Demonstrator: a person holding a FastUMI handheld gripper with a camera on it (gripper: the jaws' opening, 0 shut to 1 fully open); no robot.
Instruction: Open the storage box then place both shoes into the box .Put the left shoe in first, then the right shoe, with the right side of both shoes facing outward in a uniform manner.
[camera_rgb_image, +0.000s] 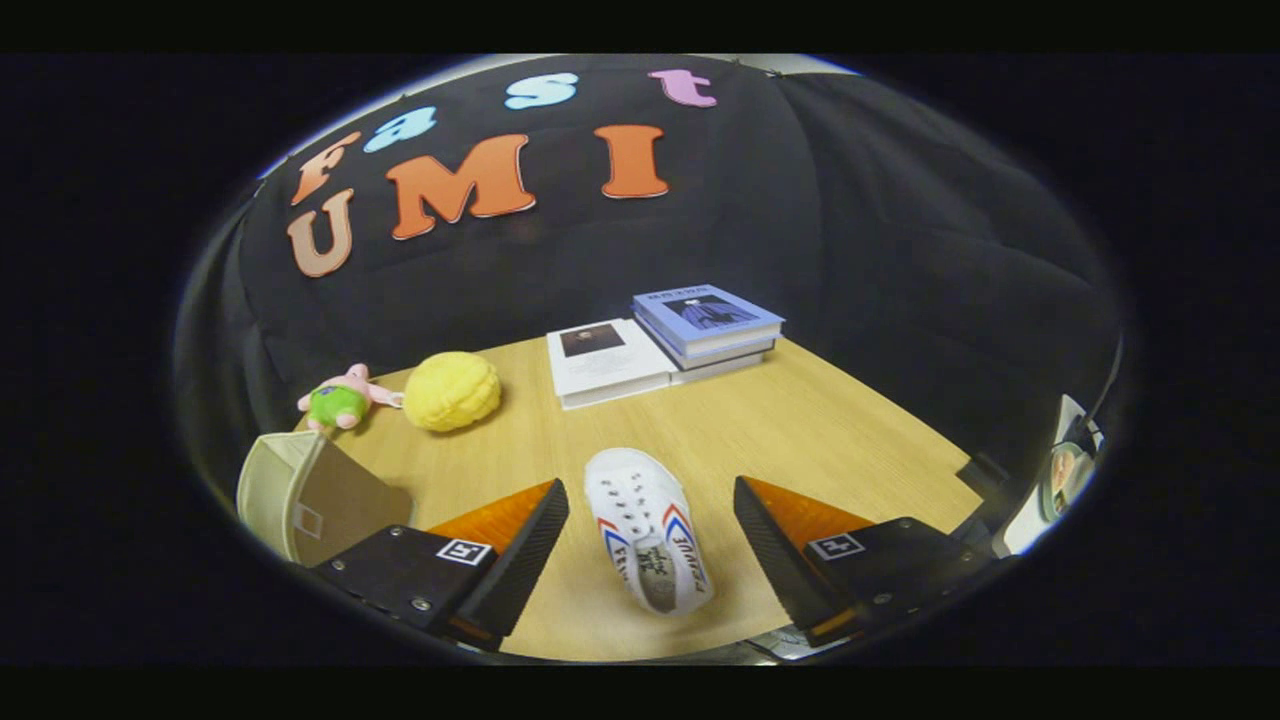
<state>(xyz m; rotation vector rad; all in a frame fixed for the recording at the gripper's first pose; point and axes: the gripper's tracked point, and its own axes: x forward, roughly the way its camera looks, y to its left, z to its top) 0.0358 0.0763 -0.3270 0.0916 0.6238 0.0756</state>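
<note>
**Closing in on the shoe, fingers spread**

Lying on its sole on the wooden table (800, 420), the white shoe (648, 525), toe pointing away toward the books, heel opening nearest the camera. Sitting between the two fingers of the gripper (650, 540), untouched by either, with bare table showing on both sides. Gripper standing wide apart, pinching nothing.

Judging the step in hand: taking hold of this shoe. Worth squeezing across the sides around the laced middle or the collar, not the soft toe, so the shoe is not twisting when lifted. Worth keeping both fingers level with the upper before pressing together. Cannot tell whether this is the left or the right shoe, so checking that first, given the order asked.

Moving outward: the storage box (300, 495) resting to the left of the left finger, beige, seemingly tipped with its opening and a panel facing this way; cannot tell whether fully open. Beyond it, a pink and green plush toy (342, 400) and a yellow plush ball (452, 391) lying side by side. Farther off, a stack of books (660, 345) sitting at the far end of the table, well apart from the shoe.
</note>
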